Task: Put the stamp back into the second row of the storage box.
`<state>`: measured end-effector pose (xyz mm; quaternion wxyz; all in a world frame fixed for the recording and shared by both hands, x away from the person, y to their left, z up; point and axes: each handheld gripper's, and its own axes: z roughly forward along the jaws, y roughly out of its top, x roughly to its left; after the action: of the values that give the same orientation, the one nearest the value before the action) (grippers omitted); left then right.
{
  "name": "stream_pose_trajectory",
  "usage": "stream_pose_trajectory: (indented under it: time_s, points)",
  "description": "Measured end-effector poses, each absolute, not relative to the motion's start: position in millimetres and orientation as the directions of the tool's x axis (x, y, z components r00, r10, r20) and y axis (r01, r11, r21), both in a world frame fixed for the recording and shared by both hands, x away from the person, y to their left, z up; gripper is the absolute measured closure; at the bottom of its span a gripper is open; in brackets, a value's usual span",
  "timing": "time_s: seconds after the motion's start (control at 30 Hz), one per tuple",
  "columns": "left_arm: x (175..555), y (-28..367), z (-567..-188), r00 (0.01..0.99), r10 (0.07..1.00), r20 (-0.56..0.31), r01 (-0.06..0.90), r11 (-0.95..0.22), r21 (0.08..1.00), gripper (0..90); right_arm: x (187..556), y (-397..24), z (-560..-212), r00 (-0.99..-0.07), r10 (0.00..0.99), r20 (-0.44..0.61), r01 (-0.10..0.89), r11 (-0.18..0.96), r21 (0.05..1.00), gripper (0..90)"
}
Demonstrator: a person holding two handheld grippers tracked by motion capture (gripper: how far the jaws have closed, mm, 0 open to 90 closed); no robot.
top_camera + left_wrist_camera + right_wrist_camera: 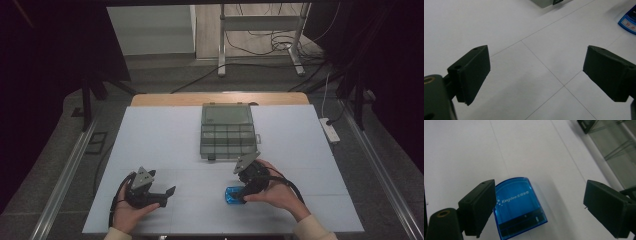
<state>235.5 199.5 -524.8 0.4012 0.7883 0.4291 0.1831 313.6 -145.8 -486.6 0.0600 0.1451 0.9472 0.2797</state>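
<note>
A small blue translucent box (519,206) with white "Kingdee" lettering lies flat on the white table top (165,135), near the front and right of centre (233,195). My right gripper (540,201) is open wide just above it. The box sits between the jaws, close against the left one and well apart from the right one. In the high view, a hand aims the right gripper (239,190) down and to the left at the box. My left gripper (536,72) is open over bare table with nothing between its jaws, at the front left (162,186).
A grey translucent organiser case (227,131) lies shut at the middle back of the table, and its corner (546,2) shows in the left gripper view. A white power strip (330,130) rests off the table's right edge. Cables and metal stand legs (260,45) lie beyond.
</note>
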Motion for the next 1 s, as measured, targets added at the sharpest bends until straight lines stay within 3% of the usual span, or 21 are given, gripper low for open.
stream_pose_trajectory:
  time_s: [0.6, 0.87, 1.0]
  points:
    - [235, 199, -524, 0.568, 0.821, -0.056, 0.527, -0.311, 0.791, 8.2, 305, -132, -515, -0.978, 0.207, -0.026, 0.176, 0.885, 0.431, 15.8]
    - [235, 199, -524, 0.568, 0.821, -0.056, 0.527, -0.312, 0.791, 8.3, 301, -135, -510, -0.985, 0.170, -0.027, 0.140, 0.884, 0.445, 34.9]
    - [235, 199, -524, 0.568, 0.821, -0.056, 0.527, -0.310, 0.791, 8.4, 301, -136, -510, -0.987, 0.158, -0.018, 0.133, 0.885, 0.445, 39.3]
